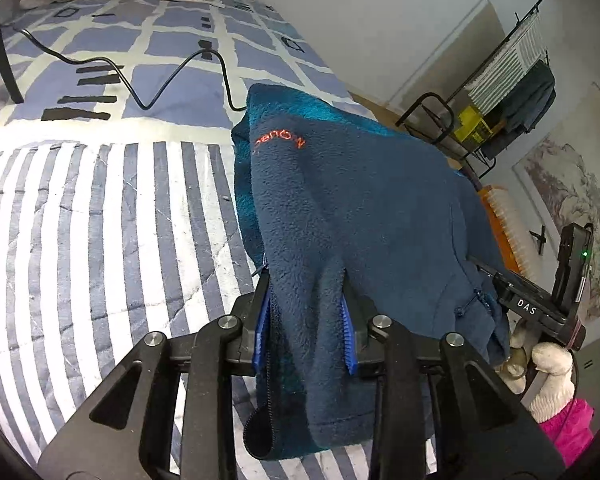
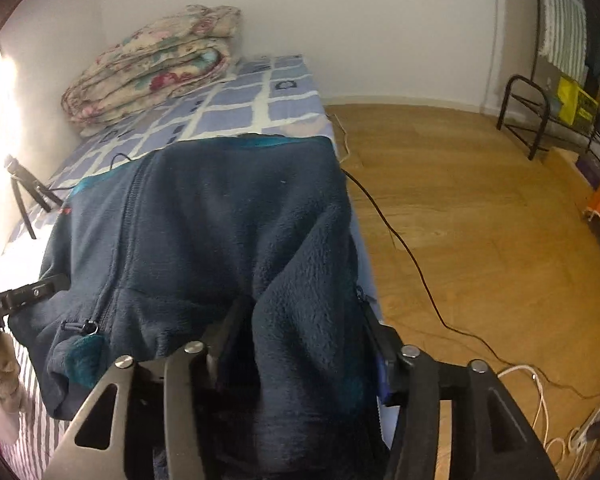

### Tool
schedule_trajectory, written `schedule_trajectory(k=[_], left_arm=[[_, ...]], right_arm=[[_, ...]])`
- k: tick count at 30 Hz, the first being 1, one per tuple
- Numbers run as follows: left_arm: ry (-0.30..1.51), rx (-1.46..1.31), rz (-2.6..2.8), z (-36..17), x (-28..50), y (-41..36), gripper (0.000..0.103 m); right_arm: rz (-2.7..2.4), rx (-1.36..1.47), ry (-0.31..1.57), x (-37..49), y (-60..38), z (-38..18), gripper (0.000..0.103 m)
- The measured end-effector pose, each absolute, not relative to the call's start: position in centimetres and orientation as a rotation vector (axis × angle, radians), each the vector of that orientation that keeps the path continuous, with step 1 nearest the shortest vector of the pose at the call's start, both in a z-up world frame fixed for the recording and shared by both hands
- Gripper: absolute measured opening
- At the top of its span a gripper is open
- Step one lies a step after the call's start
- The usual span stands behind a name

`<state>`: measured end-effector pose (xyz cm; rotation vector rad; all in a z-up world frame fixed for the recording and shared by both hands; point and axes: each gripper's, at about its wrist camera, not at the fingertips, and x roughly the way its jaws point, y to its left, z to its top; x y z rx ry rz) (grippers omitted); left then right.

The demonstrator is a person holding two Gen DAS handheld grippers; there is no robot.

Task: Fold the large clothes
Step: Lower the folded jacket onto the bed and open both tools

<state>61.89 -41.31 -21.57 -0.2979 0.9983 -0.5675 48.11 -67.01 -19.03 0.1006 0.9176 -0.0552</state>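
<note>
Between the blue-padded fingers of the left gripper (image 1: 306,320) hangs a bunched fold of the dark navy fleece jacket (image 1: 352,208), pinched at its hem. Fleece also fills the right gripper (image 2: 304,344), but its fingers stand spread and I cannot tell whether the pads press on it. The jacket lies on the bed's striped white-and-grey quilt (image 1: 100,220), near the edge, zipped, teal-lined, with an orange embroidered logo (image 1: 279,139).

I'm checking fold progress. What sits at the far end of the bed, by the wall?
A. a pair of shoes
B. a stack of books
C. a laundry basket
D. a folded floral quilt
D: a folded floral quilt lies on the bed against the wall.
</note>
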Motion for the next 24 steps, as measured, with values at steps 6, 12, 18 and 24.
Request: schedule_trajectory(k=[6,12,18,24], left_arm=[[0.965,-0.237,-0.532,-19.0,59.6,-41.6,0.030],[0.887,-0.188,-0.545,-15.8,56.1,-40.6,0.030],[0.788,-0.156,-0.572,-11.4,50.8,-39.3,0.030],[0.706,-0.120,-0.578,-6.2,44.0,-37.0,0.030]], right_arm=[[-0.133,0.021,0.911,47.2,-65.7,-17.3,0.058],[-0.158,0.028,0.876,44.5,-65.2,-14.8,0.058],[-0.141,0.021,0.811,41.3,-62.9,-11.3,0.058],[-0.104,0.018,0.738,36.6,-59.8,-6.5,0.058]])
